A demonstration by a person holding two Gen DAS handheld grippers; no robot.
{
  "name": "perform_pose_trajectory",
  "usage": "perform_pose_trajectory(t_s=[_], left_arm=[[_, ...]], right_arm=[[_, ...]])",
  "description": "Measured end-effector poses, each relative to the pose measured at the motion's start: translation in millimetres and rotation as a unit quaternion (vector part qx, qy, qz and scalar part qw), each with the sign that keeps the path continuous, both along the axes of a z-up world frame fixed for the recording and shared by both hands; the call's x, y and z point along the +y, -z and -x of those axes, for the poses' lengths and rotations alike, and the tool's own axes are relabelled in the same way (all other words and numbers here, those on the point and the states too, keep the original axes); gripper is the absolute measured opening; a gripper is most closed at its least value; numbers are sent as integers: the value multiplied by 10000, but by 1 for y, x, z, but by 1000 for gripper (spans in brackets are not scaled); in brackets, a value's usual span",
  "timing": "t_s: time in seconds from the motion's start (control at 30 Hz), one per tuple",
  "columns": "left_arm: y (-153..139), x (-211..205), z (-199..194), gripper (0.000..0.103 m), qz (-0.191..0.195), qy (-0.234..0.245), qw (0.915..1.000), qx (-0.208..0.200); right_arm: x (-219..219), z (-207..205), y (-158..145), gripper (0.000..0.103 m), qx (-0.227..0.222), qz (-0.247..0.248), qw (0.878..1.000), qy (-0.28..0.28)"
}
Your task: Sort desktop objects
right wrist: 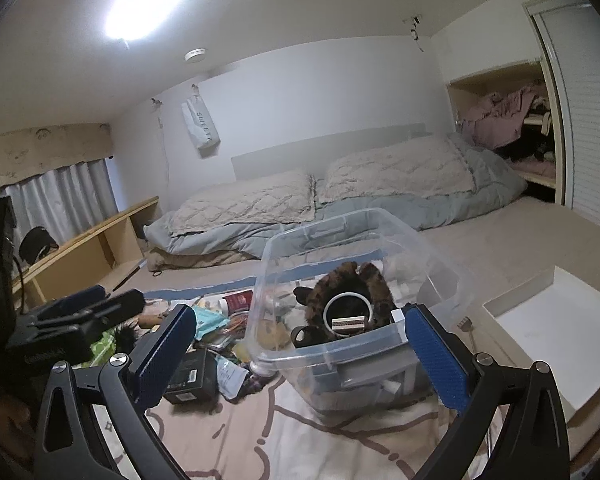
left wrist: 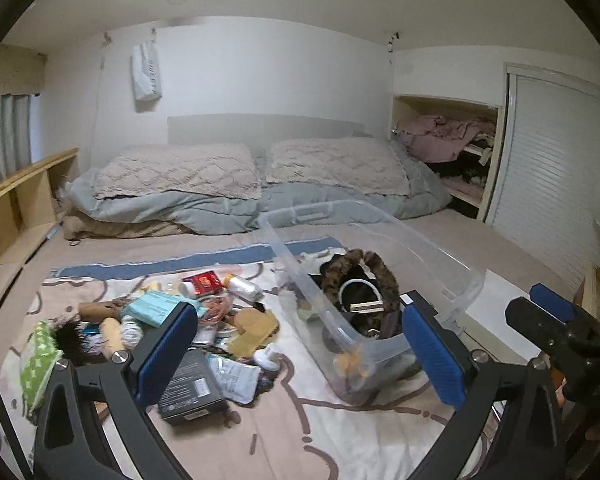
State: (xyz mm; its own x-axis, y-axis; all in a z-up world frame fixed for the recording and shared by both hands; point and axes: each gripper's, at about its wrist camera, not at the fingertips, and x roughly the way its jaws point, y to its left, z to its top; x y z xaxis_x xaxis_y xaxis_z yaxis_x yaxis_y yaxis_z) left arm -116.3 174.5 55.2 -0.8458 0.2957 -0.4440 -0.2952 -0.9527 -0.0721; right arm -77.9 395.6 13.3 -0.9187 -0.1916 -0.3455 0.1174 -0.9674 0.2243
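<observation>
Both tongs I operate, left gripper (left wrist: 300,344) and right gripper (right wrist: 300,348), are released and empty above the patterned blanket (left wrist: 292,432). Between them sits the clear bin (right wrist: 360,344); loose clutter (left wrist: 204,320) lies beside it toward the blanket's left edge.

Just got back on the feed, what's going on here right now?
A person is sorting clutter on a bed with two handheld grippers. Both the left gripper and the right gripper are open and hold nothing. The clear plastic bin already contains a furry leopard-print item and other bits. A pile including a black box and a red packet lies left of it.
</observation>
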Motion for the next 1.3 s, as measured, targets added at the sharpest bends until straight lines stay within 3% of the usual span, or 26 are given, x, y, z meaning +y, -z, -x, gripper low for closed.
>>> perform_pose_trajectory(t_s=[0.5, 1.3], left_arm=[[-1, -29, -59, 103, 158, -48, 9993, 343], [18, -47, -86, 103, 66, 97, 9998, 172]], right_arm=[[-26, -47, -6, 103, 231, -468, 9984, 197], [-38, -82, 4, 103, 172, -782, 9963, 326]])
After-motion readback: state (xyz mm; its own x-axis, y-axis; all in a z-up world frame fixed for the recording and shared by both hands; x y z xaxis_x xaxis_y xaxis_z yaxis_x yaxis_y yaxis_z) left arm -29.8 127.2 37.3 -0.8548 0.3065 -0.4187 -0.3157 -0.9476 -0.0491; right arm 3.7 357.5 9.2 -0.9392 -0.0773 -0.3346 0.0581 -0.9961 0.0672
